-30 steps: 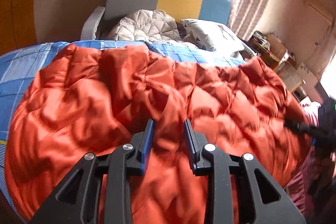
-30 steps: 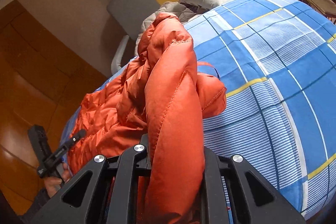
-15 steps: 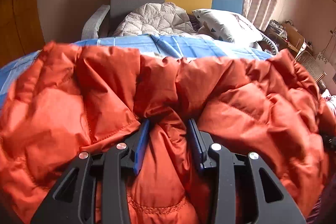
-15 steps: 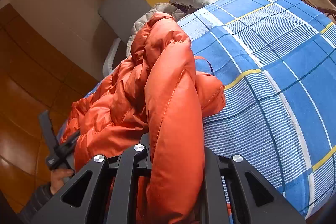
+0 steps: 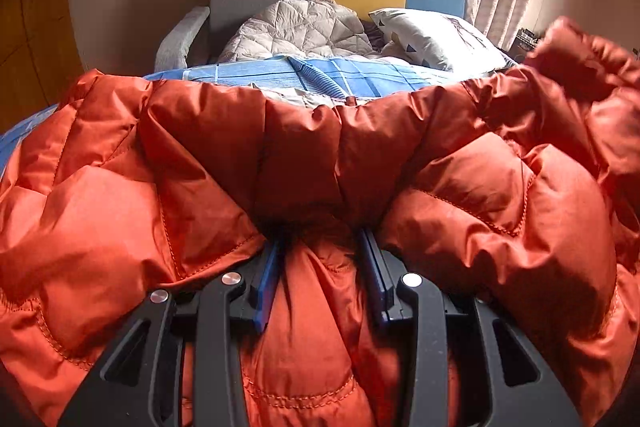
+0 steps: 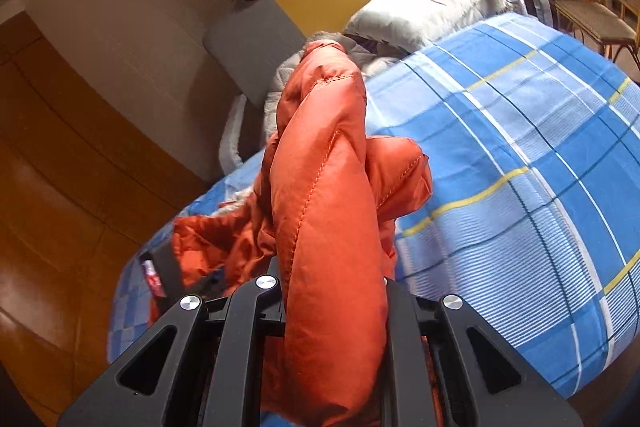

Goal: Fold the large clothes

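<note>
Both grippers clenched on the orange down jacket over the bed.
The left gripper (image 5: 320,259) pinched a fold of the orange down jacket (image 5: 500,195) between its fingers; the right gripper (image 6: 332,291) gripped a thick bunch of it, raised above the blue plaid bedsheet (image 6: 520,147).

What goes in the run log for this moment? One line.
left gripper: shut on orange jacket | right gripper: shut on orange jacket | over blue plaid bed

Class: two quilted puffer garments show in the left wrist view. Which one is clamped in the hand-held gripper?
The orange puffer jacket: a fold of it sits pinched in the left hand-held gripper. The beige quilted jacket lies untouched on the sofa behind the bed.
</note>
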`<action>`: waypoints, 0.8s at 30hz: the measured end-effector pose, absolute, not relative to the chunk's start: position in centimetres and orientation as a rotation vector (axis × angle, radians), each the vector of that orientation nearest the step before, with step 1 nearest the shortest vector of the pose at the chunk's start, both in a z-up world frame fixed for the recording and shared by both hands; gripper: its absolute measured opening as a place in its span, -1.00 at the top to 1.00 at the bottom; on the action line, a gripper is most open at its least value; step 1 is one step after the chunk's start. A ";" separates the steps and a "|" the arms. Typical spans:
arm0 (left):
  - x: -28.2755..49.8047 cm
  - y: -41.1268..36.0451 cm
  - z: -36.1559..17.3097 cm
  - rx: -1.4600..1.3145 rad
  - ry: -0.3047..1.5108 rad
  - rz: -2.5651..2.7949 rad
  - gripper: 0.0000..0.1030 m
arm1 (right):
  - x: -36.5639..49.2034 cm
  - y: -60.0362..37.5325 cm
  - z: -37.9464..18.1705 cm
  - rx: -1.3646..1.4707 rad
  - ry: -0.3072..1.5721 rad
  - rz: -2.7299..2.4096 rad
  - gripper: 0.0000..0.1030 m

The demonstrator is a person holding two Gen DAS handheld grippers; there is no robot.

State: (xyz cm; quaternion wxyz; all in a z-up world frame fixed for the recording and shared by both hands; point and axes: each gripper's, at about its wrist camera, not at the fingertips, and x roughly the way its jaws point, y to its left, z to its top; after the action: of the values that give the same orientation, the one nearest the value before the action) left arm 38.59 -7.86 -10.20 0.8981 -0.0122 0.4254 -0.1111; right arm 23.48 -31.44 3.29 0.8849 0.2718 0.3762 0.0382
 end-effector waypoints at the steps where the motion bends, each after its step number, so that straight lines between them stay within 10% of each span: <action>1: 38.7 -7.7 -10.1 -0.029 0.885 -0.234 0.29 | 23.5 -30.5 4.0 0.560 0.779 0.082 0.74; 24: 33.9 17.1 -7.9 -0.302 0.824 -0.034 0.22 | 25.5 -19.1 7.6 0.407 0.763 0.009 0.74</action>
State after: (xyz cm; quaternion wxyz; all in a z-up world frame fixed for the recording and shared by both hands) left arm 33.91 17.13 -7.87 0.9051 -0.1460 0.3990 -0.0162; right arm 25.51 -19.13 7.64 0.9079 0.1973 0.3699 0.0045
